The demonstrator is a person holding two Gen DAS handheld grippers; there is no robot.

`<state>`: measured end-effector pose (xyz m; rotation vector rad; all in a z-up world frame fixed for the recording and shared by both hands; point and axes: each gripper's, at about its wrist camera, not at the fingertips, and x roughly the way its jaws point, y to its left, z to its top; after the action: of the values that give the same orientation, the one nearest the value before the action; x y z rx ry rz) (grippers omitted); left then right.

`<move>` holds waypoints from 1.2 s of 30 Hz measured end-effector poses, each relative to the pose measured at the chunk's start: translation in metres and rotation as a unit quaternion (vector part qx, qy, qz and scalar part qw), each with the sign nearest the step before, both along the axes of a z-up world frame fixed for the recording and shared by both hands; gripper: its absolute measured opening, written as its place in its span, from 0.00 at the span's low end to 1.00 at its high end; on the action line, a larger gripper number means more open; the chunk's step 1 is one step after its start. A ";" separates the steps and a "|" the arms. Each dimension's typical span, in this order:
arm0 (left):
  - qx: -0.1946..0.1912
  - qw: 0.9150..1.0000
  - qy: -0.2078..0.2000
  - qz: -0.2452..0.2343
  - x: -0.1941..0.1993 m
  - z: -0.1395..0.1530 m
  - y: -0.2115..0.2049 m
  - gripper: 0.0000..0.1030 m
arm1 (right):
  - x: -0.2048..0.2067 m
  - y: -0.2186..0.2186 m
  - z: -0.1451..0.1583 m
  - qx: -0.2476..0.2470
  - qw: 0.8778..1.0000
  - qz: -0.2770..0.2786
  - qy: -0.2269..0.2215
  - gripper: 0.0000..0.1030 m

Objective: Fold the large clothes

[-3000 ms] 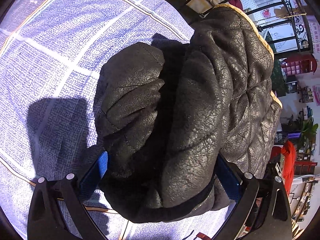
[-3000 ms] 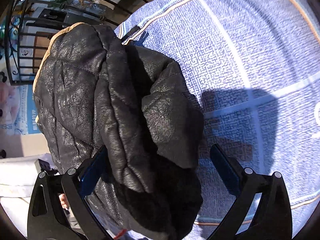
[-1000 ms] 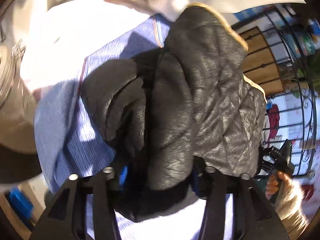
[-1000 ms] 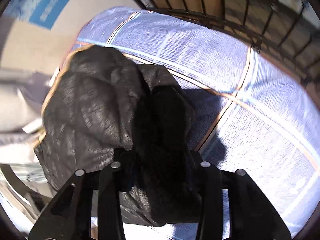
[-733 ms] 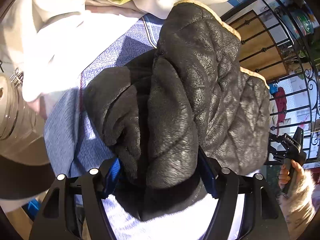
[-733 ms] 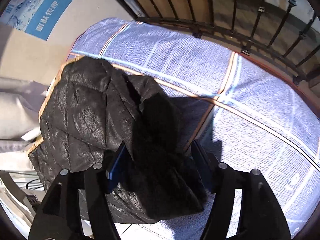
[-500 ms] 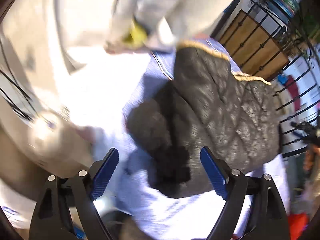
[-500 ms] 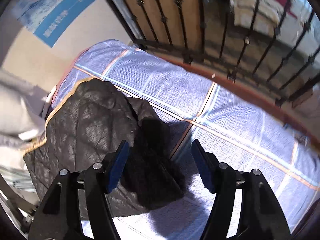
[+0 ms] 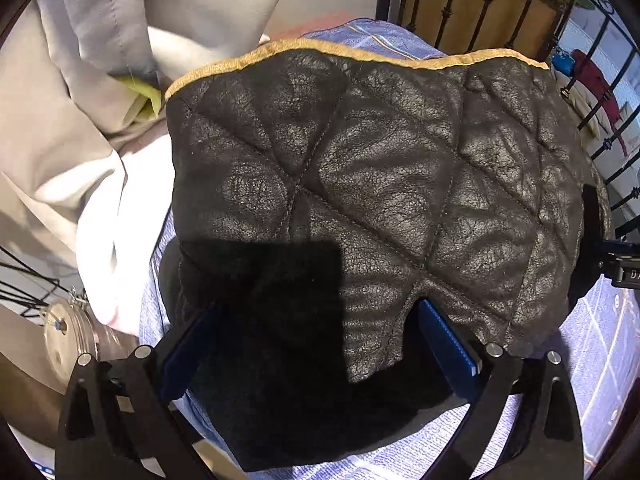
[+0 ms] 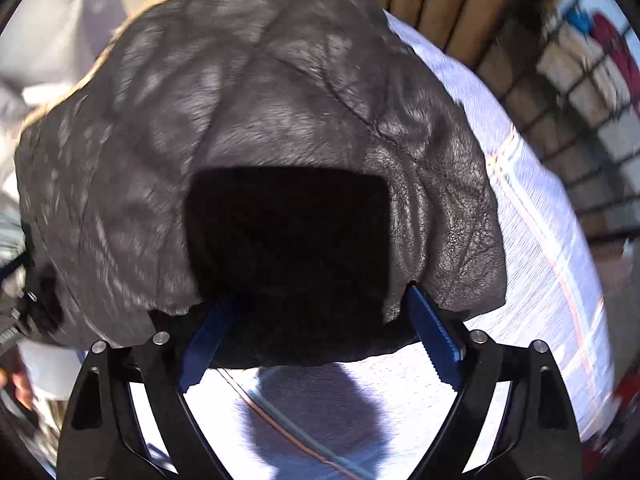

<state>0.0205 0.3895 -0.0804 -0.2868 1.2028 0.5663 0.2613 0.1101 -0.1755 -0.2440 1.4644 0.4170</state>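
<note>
We have both tools set wide at the near edge of the jacket, a black quilted piece with a tan trim along its far edge. It lies bunched in a thick, folded bundle on the blue checked sheet, close to the pale cloth piled at its left and with the iron railing behind.

Our left gripper has its jaws spread, blue pads on either side of the bundle's dark near hem, not pinching it. Our right gripper is likewise spread, pads straddling the hem; that view is blurred, so we cannot say whether a pad touches the leather.

We judge that the fold is largely made and we are at the tidying stage, squaring or pressing the bundle. Next we would need to lower both tools evenly onto the near edge and close or push together. The stuff looks stiff and puffy, so it may spring open if we let one side lag.
</note>
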 end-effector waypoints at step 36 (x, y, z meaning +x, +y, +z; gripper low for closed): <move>0.006 0.999 0.007 -0.042 -0.020 0.126 -0.069 0.94 | -0.096 0.020 0.139 -0.049 0.995 0.022 -0.086 0.86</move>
<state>0.0001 0.3201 0.0450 -0.2209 1.2185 0.5034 0.1650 0.1298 -0.0361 -0.3833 1.3139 0.3510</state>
